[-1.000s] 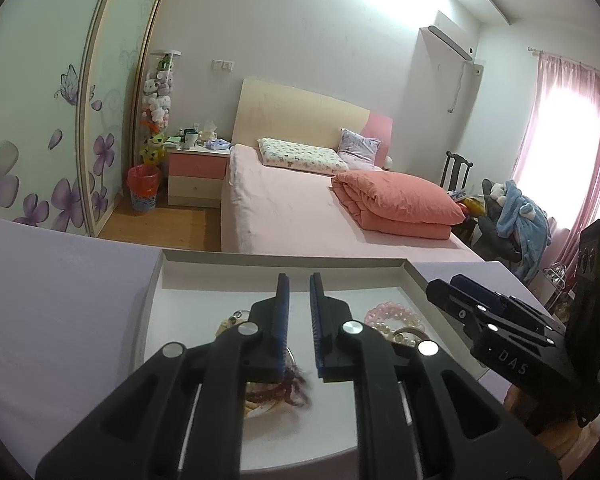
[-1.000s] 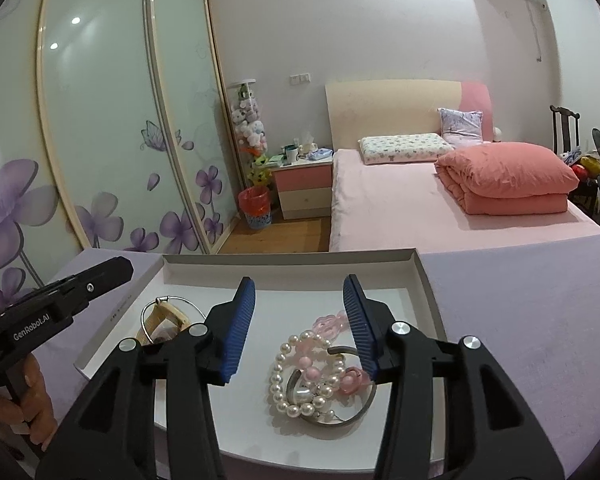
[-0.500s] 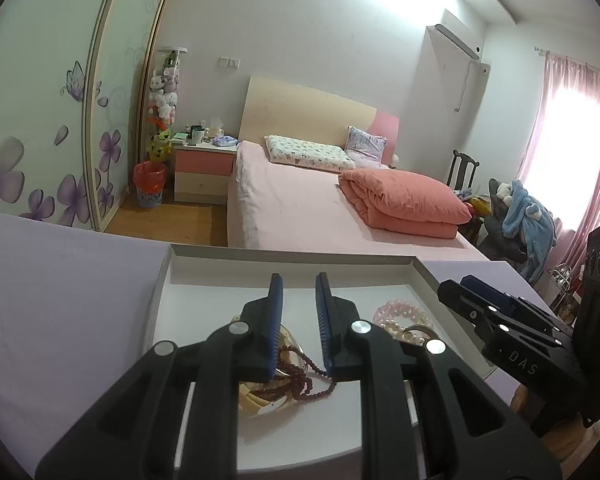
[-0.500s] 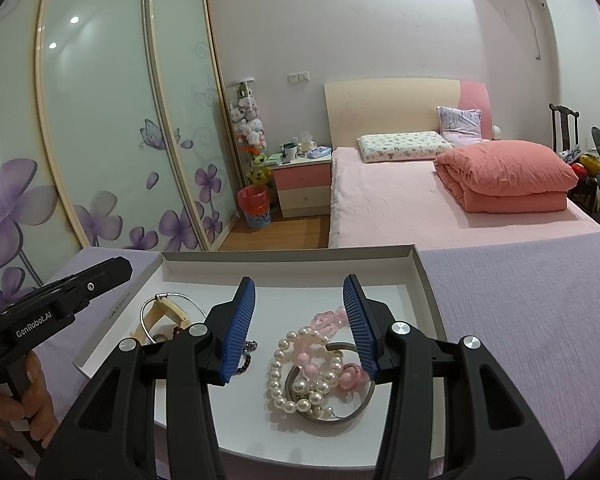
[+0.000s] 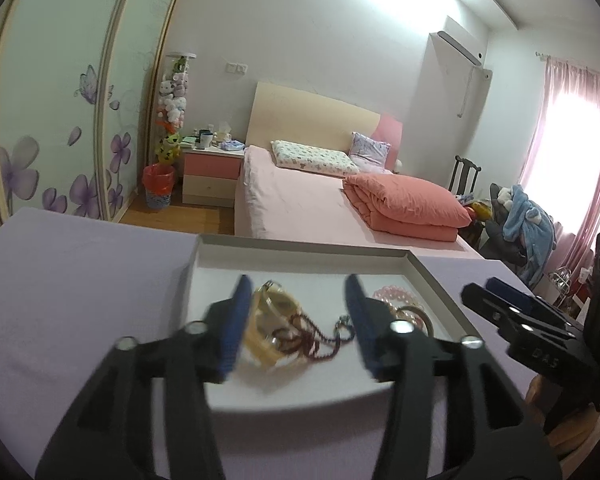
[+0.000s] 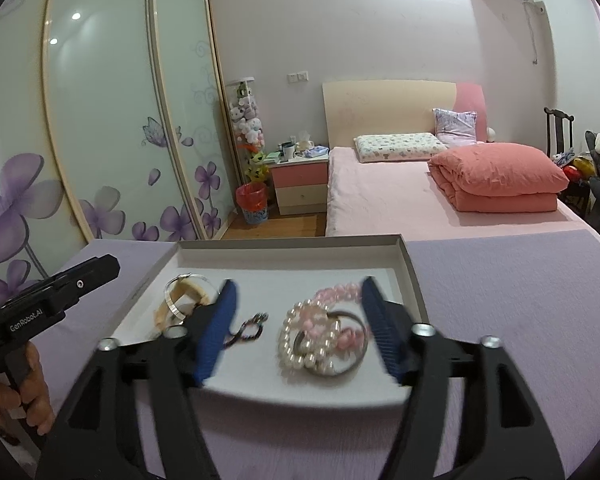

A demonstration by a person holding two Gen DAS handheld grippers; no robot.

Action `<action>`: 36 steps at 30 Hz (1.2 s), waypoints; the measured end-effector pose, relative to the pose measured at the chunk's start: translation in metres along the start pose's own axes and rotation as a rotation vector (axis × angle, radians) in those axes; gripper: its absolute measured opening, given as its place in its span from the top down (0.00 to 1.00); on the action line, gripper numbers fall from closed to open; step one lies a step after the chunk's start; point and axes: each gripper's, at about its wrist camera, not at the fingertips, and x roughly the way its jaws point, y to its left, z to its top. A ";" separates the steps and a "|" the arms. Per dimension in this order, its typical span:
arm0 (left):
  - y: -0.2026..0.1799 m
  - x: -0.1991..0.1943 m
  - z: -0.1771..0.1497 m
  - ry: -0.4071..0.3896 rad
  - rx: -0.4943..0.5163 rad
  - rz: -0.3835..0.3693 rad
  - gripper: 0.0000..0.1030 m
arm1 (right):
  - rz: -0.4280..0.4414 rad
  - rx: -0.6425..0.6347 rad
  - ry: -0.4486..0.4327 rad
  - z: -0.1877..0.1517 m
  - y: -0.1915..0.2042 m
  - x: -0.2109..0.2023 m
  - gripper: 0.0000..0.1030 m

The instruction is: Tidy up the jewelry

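A shallow white tray (image 5: 300,251) (image 6: 292,246) lies on the lilac cloth. In it lie a cream bangle (image 5: 269,320) (image 6: 184,294), a dark red bead string (image 5: 314,338) (image 6: 250,326), and a pearl and pink bead pile on a metal ring (image 6: 322,338) (image 5: 396,300). My left gripper (image 5: 298,318) is open and empty over the bangle and red beads. My right gripper (image 6: 300,326) is open and empty, its fingers either side of the pearl pile. Each gripper also shows at the other view's edge.
The lilac cloth (image 6: 520,280) covers the table around the tray. Beyond it stand a pink bed (image 6: 420,196), a nightstand (image 6: 300,184), a red bin (image 6: 252,202) and sliding wardrobe doors (image 6: 120,120).
My left gripper opened wide from nearly shut, and the dark red bead string now lies loose in the tray. My right gripper opened a little wider over the pearl pile.
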 end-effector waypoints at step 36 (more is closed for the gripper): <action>-0.015 -0.193 -0.112 -0.153 0.091 0.110 0.04 | -0.097 0.012 -0.039 -0.098 0.027 -0.142 0.02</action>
